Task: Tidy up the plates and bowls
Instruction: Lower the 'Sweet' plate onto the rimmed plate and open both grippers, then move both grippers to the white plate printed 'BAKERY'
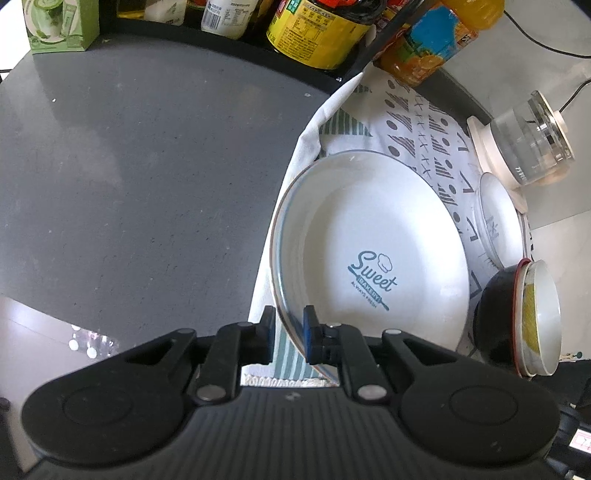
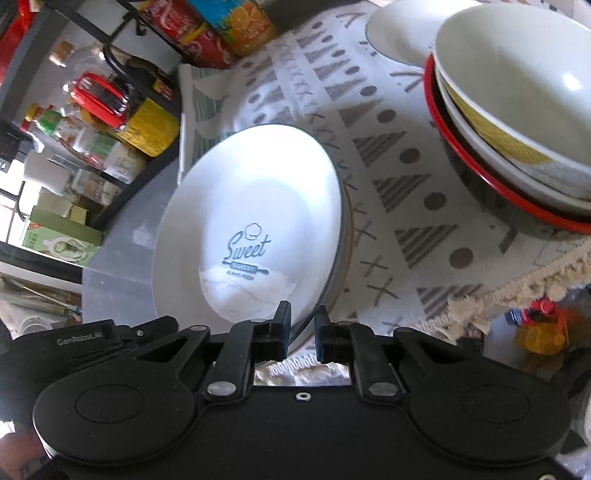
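Place: home kitchen.
Worktop [image 1: 140, 155]: dark grey stone.
Rack [image 2: 122, 22]: sauce bottles, condiment jars.
Glass kettle [image 1: 532, 140]: on its base.
Patterned cloth [image 2: 388, 155]: under stacked bowls [image 2: 517, 122].

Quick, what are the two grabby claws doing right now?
Left gripper: fingers either side of the Sweet Bakery plate rim; firm grip cannot be told.
Right gripper: same at its rim; cannot be told.

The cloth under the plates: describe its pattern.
The cloth is white with grey striped triangles, dots and crosses, best seen in the right wrist view.
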### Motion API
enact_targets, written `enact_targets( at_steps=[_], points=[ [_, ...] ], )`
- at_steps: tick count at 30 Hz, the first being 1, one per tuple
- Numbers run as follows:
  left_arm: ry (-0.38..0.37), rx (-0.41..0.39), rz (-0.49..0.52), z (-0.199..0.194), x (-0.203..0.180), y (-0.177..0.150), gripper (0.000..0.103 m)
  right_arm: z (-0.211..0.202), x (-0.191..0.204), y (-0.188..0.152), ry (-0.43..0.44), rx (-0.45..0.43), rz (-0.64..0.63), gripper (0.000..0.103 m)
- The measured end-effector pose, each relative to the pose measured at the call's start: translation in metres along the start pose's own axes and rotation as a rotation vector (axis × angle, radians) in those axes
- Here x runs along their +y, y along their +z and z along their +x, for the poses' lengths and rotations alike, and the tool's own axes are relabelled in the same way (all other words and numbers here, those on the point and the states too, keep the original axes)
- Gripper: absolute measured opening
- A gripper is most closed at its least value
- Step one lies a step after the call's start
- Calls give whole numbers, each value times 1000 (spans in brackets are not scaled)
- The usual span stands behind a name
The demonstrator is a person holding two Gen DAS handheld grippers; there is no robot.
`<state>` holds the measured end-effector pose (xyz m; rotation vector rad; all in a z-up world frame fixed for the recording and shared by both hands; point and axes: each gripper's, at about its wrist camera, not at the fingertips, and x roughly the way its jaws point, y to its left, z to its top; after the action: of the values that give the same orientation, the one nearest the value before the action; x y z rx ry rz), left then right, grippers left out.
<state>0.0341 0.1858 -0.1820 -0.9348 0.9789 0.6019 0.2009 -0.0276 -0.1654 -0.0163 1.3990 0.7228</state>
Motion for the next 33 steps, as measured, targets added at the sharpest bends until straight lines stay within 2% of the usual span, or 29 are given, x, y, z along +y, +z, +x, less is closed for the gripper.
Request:
enact_targets(
  at_steps=[5,9,11,14,18,23,27,33],
  points=[
    [14,-8,-1,-4,-3,8,11,-2,-4,0,14,5,10,15],
    [12,-46,29,-15,-14,16,14,-18,3,2,11,-26,-51,19],
    [-6,-57,38,-18,-22,21,28,-26,5,7,16,-47,-64,24],
    [-22,-82,58,-20,-36,27,41,-39,9,19,28,-99,-97,32],
    [-48,-105,85,-21,-56,38,48,-58,15,42,40,-179,-133,51],
    [-75,-134,111,-19,-85,55,58,-78,14,77,39,-256,-127,61],
    [-103,-150,122,-13,-109,65,65,-93,-2,105,13,-309,-114,74],
    [-140,-141,135,4,-145,76,70,-107,-39,139,-35,-339,-56,79]
  ],
)
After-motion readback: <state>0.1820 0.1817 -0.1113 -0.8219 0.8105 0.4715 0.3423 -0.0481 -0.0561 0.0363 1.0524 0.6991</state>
